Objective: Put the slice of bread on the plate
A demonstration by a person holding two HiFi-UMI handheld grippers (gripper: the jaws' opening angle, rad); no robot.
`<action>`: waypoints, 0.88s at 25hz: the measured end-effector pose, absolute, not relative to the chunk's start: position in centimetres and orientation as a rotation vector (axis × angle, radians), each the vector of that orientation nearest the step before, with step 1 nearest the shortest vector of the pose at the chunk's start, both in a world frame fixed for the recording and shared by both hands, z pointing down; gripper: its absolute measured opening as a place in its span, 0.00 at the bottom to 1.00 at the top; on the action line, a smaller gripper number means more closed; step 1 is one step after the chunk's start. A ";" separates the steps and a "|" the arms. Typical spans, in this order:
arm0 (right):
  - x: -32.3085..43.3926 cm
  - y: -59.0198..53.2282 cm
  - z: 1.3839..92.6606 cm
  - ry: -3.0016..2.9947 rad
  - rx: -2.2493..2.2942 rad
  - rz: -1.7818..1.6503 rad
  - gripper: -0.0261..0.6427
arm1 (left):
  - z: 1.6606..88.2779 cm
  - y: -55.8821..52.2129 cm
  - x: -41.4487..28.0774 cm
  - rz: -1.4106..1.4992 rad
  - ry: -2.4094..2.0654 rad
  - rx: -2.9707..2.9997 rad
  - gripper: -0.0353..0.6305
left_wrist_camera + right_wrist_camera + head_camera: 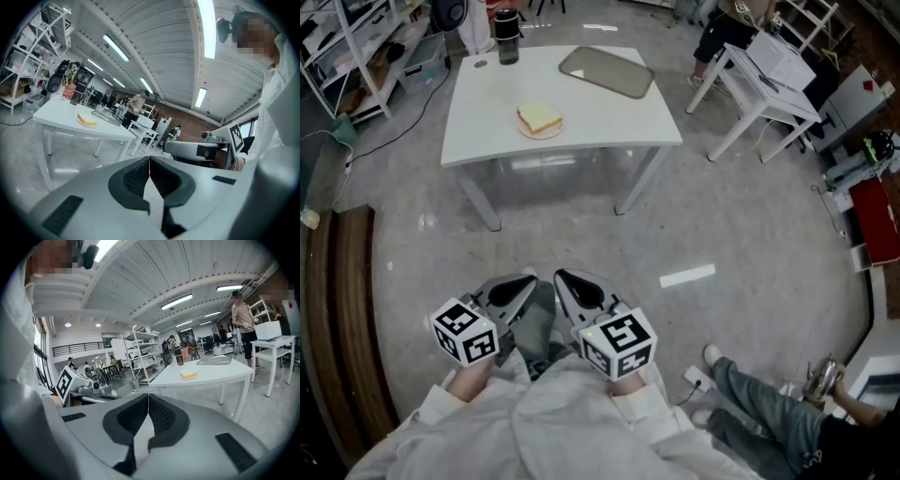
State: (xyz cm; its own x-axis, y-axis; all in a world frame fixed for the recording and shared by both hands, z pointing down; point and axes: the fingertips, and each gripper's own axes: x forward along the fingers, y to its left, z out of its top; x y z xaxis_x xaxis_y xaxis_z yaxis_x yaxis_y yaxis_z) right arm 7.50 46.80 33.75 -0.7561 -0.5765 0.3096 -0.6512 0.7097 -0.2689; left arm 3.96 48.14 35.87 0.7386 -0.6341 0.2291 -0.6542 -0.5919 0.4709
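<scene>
Bread [540,117] sits on its plate [525,131] on the far worktop [609,117]; left gripper [525,279] and right gripper [565,277], jaws pressed together, could only dislodge it.

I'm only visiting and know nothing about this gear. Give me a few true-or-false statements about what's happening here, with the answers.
1. The slice of bread lies on the plate on the white table. True.
2. The left gripper holds the bread. False: its jaws are together on nothing, well away from the table.
3. The right gripper has its jaws together. True.
4. The grey tray sits on the floor. False: it lies on the table.
5. The dark cup stands on the plate. False: it stands near the table's far edge, apart from the plate.
</scene>
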 end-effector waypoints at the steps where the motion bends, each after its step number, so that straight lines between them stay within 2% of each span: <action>1: 7.4 46.0 33.9 -2.710 0.988 0.551 0.06 | 36.1 47.4 3.9 0.055 -0.966 2.399 0.07; 22: -2.2 18.4 34.8 -2.672 1.034 0.629 0.06 | 37.8 20.7 -4.6 0.121 -0.823 2.354 0.07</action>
